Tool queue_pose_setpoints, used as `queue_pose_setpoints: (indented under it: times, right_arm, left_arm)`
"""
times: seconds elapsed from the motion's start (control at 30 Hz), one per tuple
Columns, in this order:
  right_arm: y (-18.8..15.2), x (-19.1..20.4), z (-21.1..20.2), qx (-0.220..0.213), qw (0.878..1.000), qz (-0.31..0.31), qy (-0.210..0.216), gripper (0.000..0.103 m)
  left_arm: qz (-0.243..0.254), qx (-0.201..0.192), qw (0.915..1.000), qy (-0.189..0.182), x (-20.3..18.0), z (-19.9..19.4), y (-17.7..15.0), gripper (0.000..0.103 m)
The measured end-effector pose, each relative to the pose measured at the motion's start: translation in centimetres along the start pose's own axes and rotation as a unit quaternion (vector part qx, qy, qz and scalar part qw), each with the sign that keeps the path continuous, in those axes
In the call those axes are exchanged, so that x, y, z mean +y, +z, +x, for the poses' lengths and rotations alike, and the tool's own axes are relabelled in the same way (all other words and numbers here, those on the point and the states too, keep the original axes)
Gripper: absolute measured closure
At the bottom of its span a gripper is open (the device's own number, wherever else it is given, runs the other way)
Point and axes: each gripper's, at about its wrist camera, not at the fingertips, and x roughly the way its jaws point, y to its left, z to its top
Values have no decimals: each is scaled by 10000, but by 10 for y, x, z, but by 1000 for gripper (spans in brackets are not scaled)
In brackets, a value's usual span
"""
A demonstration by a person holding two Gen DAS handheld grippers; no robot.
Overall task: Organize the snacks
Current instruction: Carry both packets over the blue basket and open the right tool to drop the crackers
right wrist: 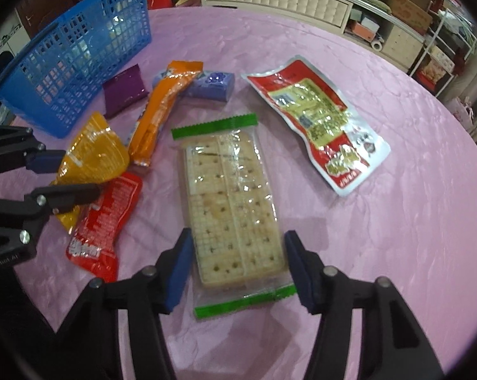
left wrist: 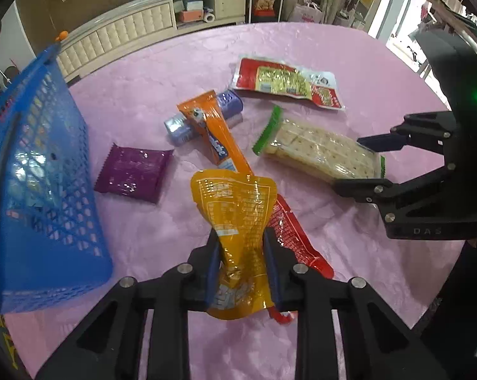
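Observation:
My left gripper (left wrist: 240, 240) is shut on a yellow-orange snack pouch (left wrist: 235, 212), held just above the pink table; it also shows in the right wrist view (right wrist: 89, 155). My right gripper (right wrist: 236, 250) is open, its fingers on either side of a clear cracker pack with green ends (right wrist: 232, 202), also seen in the left wrist view (left wrist: 320, 152). A red packet (right wrist: 103, 224) lies under the pouch. An orange stick pack (left wrist: 213, 133), a purple packet (left wrist: 132, 172), a lavender packet (left wrist: 203, 117) and a red-and-gold pouch (left wrist: 285, 82) lie on the table.
A blue plastic basket (left wrist: 39, 174) stands at the table's left, tilted in view, and shows in the right wrist view (right wrist: 77, 47). The pink tablecloth (right wrist: 396, 221) covers a round table. A cream cabinet (left wrist: 127, 31) stands beyond the far edge.

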Motion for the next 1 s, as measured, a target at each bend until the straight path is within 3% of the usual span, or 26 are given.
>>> queue_pose_setpoints:
  times: [0.43,0.7,1.0]
  right_arm:
    - [-6,20,-77,-559,9982,114,-172,41]
    - [24,39,-126,-1063,9941,-23,-230,41]
    - [64,80,-152,-1426,9892,-308,-133,41]
  left_arm:
    - [-225,-578,9980,92,2,-63,-1,84]
    - [-375,-1111,9927,277,18,-122,-1,84]
    - [-683,-1562,9837,565,69,-183,-1,84]
